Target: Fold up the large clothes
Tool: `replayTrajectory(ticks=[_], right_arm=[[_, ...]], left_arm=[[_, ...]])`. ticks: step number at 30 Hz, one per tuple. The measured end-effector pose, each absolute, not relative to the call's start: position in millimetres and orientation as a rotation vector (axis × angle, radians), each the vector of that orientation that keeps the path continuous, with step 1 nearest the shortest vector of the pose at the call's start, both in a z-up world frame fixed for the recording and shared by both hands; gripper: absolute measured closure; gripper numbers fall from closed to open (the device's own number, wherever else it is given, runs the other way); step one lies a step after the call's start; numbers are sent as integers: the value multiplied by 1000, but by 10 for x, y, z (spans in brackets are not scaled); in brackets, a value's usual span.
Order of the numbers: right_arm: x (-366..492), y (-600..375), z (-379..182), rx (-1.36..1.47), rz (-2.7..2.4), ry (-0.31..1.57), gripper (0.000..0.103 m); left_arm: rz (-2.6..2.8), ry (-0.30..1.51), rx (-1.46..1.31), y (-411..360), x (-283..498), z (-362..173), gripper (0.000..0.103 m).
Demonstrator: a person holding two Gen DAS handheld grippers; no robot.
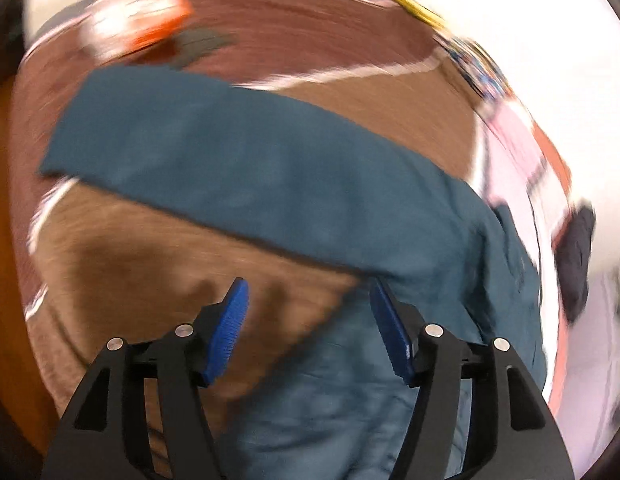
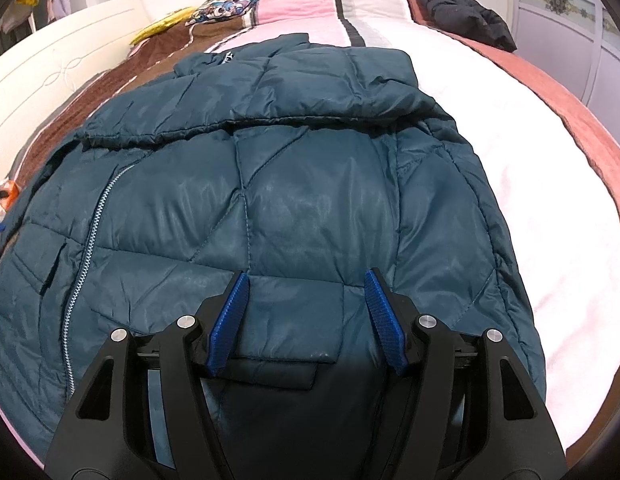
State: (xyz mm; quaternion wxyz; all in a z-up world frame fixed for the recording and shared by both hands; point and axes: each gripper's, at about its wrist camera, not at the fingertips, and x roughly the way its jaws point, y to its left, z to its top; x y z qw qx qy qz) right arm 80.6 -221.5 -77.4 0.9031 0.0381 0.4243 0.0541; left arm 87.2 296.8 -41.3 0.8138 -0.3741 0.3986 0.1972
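Note:
A teal quilted jacket (image 2: 294, 184) lies spread on the bed, its zipper (image 2: 90, 232) running down the left side. One sleeve (image 2: 310, 80) is folded across its top. My right gripper (image 2: 308, 272) hovers open just over the jacket's lower part, and the pads press on nothing. The left wrist view is blurred. It shows the jacket's other sleeve (image 1: 214, 152) stretched out over the brown bed cover (image 1: 130, 240). My left gripper (image 1: 308, 282) stands open above the spot where that sleeve meets the jacket's body, with nothing between its fingers.
A pink, white and brown striped blanket (image 2: 310, 12) covers the bed. A black garment (image 2: 458, 8) lies at the far right, with a patterned pillow (image 2: 226, 2) and a yellow item (image 2: 162, 26) at the far left. A white headboard (image 2: 50, 60) runs along the left; wardrobe doors (image 2: 562, 20) stand behind.

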Motion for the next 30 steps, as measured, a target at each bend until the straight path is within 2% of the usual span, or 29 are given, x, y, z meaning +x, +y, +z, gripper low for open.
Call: replayTrajectory(ticks=[9, 18, 20, 21, 22, 24, 25, 30], right_arm=[[828, -2172, -765, 52, 83, 880, 41], [840, -2108, -758, 11, 48, 885, 41], [846, -2106, -758, 7, 43, 886, 41], [848, -2098, -757, 6, 40, 887, 41], [843, -2095, -756, 5, 39, 887, 41], [847, -2094, -757, 5, 38, 888, 41], [849, -2095, -756, 6, 39, 887, 41], [847, -2109, -752, 16, 43, 886, 41]], left_arm=[[602, 760, -1065, 3924, 573, -845, 40], [644, 678, -1154, 4282, 660, -1046, 40], [651, 659, -1166, 4344, 665, -1042, 48], [660, 658, -1167, 4379, 671, -1045, 57], [667, 664, -1154, 4406, 678, -1039, 73], [656, 670, -1116, 4440, 687, -993, 89], [646, 663, -1085, 4447, 688, -925, 94], [585, 600, -954, 4317, 686, -468, 97]])
